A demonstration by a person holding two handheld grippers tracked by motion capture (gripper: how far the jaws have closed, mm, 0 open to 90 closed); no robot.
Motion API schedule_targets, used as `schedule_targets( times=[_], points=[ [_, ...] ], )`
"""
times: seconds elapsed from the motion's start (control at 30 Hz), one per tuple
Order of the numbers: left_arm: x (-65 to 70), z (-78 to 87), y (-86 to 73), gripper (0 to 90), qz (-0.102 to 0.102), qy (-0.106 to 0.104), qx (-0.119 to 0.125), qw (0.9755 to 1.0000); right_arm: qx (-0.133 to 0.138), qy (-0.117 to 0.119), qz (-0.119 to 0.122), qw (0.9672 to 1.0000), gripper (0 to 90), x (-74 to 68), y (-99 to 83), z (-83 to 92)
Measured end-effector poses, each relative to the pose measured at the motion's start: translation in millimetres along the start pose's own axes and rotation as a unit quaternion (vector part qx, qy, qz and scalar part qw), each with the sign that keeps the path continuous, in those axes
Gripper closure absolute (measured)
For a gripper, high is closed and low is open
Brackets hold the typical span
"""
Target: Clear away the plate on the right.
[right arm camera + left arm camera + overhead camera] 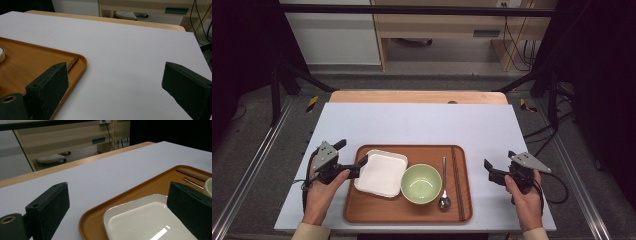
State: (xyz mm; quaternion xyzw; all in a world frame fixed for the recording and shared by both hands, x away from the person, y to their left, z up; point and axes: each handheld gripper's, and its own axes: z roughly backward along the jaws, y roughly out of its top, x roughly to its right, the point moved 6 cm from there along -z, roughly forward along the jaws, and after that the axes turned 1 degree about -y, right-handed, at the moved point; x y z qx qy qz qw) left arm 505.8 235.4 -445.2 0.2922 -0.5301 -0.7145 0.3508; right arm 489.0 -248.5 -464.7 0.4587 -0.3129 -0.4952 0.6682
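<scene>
Plate [381, 173] is the white square dish on the left side of the brown tray [377, 212], just beside the green bowl [421, 183]. From the high view, a spoon [444, 186] and dark chopsticks [457, 182] are seen to the right of the bowl, and the whole tray is seen on the pale table [422, 125]. These are mostly cut off in the left gripper view, where the plate [140, 220] is seen up close, with its shiny rim and the tray edge [86, 226] under it.

The left gripper [353, 167] is held at the plate's left edge. Its jaws are wide apart, one over the table and one over the plate. Nothing is pinched between them. Whether a jaw touches the plate cannot be told.

The right gripper [488, 169] is held over bare table to the right of the tray, well apart from the plate. Its jaws are wide apart too, and nothing is held. In the right gripper view, the tray corner [81, 62] and a chopstick tip [72, 63] are seen by one jaw.
</scene>
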Motion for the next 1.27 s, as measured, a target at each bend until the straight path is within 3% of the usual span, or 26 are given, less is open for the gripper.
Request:
schedule_targets(
  times=[0.47,0.6,0.8,0.97,1.27],
  points=[
    [-19.8,18.8,-16.6,3.7,0.002,-0.003,0.026,0.9997,0.001,0.005,-0.003,1.0000,7.3,-1.6,-1.5,-3.1],
    [-23.8,20.6,-20.0,2.6,-0.004,-0.006,0.026,0.9996,0.005,0.004,0.006,1.0000,7.3,-1.4,-2.4,-4.8],
    [-29.2,22.5,-28.0,2.4,0.003,-0.003,0.031,0.9995,0.014,0.009,0.004,0.9999,7.7,-0.9,-3.9,-6.3],
    [-32.2,25.2,-35.5,2.1,-0.002,-0.006,0.028,0.9996,0.019,0.010,-0.002,0.9998,7.4,1.0,-5.2,-6.7],
    [-34.4,29.3,-40.7,2.1,0.011,-0.007,0.030,0.9995,0.011,0.015,-0.008,0.9998,6.1,2.7,-9.1,-6.1]
  ],
)
